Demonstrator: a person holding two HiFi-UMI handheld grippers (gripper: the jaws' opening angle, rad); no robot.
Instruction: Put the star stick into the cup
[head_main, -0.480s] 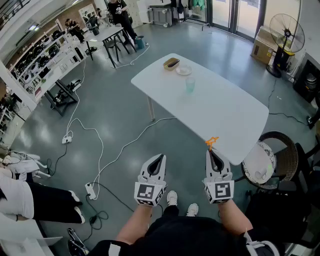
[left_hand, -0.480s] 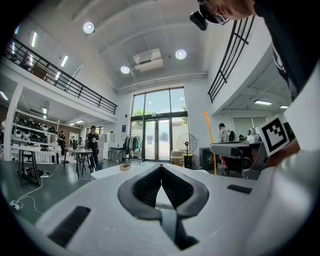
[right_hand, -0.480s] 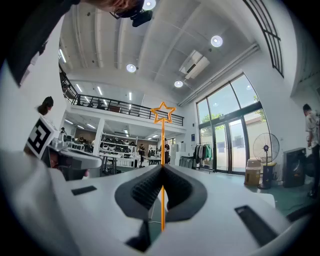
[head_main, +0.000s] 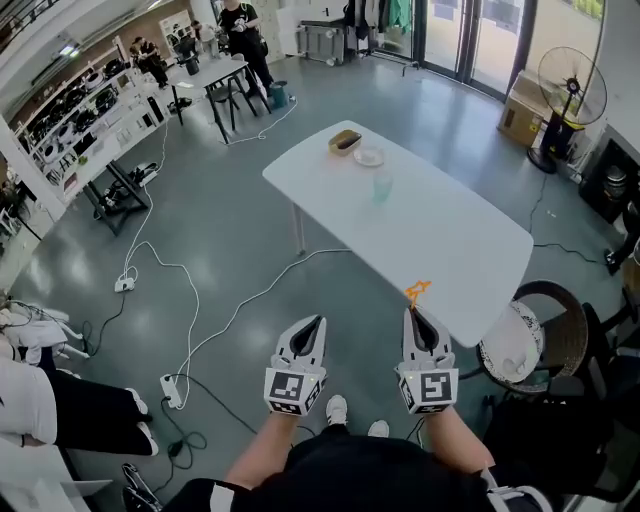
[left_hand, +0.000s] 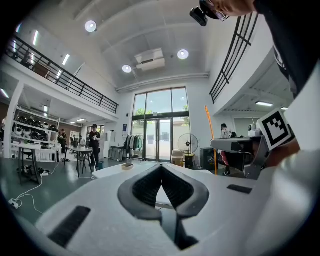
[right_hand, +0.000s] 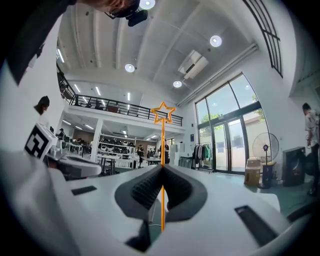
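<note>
Bright, even light: daylight through the glass doors (left_hand: 159, 125), plus ceiling spots (right_hand: 216, 40) that flare a bit. Shadows soft and faint. Head view sharp; white table (head_main: 450, 240) near clipping, cup (head_main: 381, 187) low-contrast on it. Both gripper views heavy fisheye: black corners, railing (left_hand: 60, 74) bowed. Close foreground slightly soft, hall behind crisp. Orange star stick (right_hand: 162, 142) sharp, saturated.

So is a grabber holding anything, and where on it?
The right gripper pinches the star stick by its thin shaft, star end sticking out. The left gripper is shut, empty.
</note>
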